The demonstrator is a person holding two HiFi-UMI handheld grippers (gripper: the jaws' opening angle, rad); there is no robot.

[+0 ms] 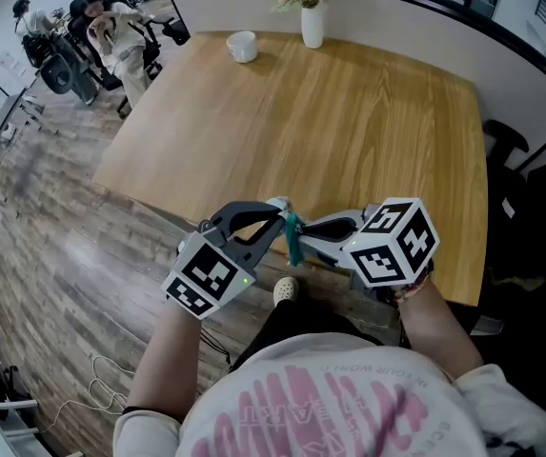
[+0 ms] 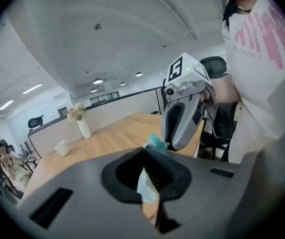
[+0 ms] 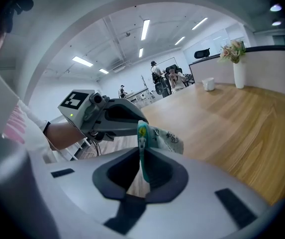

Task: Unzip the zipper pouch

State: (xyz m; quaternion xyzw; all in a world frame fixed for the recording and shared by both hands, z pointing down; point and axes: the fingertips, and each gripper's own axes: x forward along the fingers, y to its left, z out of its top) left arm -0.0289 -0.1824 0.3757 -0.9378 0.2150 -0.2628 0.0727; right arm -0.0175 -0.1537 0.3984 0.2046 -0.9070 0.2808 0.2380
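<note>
The big wooden table (image 1: 349,112) fills most of the head view; nothing task-related is actually lying on it.

Both tools are held up in the air in front of the person, about over the table's near edge, tips pointing at each other; the left gripper (image 1: 271,219) comes in from the left and the right gripper (image 1: 313,234) from the right, nearly touching nose to nose.

The zipper pouch (image 3: 167,138) hangs between them, off the table, caught from both sides; it's teal along one edge, with pale printed fabric behind that.

The left one's fingers (image 2: 164,176) are squeezed all the way together on a fold of the pale fabric; its own view shows the cloth sticking up through the slot, with basically no gap.

The right one's fingers (image 3: 159,173) are only a sliver apart, and a thin teal strip of the pouch stands upright right in that sliver, pinched from both sides; I can't tell whether it's the zipper pull or just the edge of the bag.

At the far side of the table there's a white vase (image 1: 312,25) with flowers in it; a little left of that sits a small white cup (image 1: 242,46), well away from the action.
</note>
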